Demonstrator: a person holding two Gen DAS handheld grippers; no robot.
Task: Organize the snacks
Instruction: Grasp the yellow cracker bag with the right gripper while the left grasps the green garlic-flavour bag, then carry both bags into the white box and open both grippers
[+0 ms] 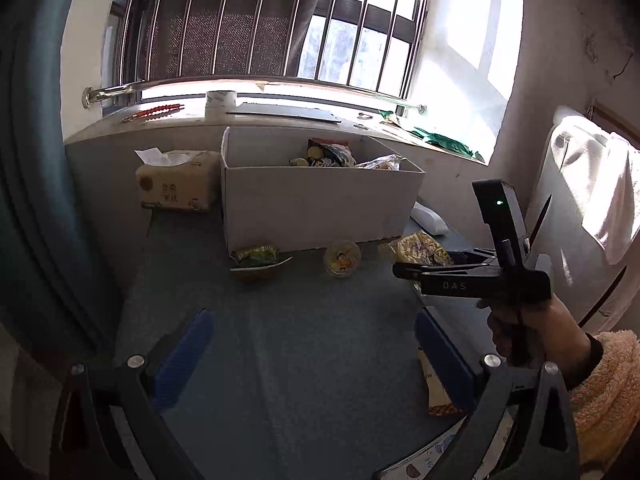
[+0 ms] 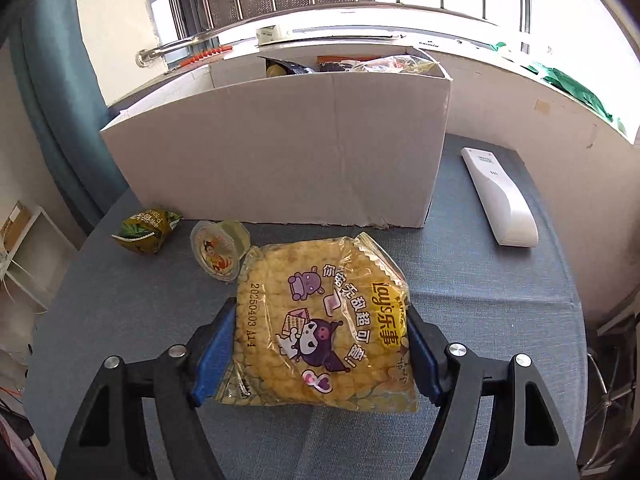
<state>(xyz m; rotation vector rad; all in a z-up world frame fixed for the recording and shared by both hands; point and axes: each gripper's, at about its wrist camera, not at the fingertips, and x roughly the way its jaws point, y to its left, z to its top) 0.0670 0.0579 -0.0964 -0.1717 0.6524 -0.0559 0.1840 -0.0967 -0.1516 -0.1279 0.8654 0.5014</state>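
Gripping the yellow chip bag (image 2: 320, 320) between its two blue pads (image 2: 214, 354), the right gripper (image 2: 320, 354) is pressing in on both sides of the packet, which is lying on the blue-grey tabletop (image 2: 500, 300) just in front of the white cardboard box (image 2: 280, 152). Just beside the bag's far left corner, a small jelly cup (image 2: 218, 254) is sitting on its side, and farther left a crumpled green snack packet (image 2: 144, 230) is resting near the box's front wall. Inside the box, several more snack packets (image 2: 352, 65) are showing above the rim. To the right of the box, a white remote control (image 2: 500, 196) is lying on the table.

In the left wrist view, the left gripper (image 1: 316, 360) is hovering above bare tabletop with its jaws spread wide and nothing between them. The right hand (image 1: 528, 328) is showing at that view's right edge, wrapped around its gripper's handle. A tissue pack (image 1: 176, 180) is standing to the left of the box, below the windowsill (image 1: 280, 114).
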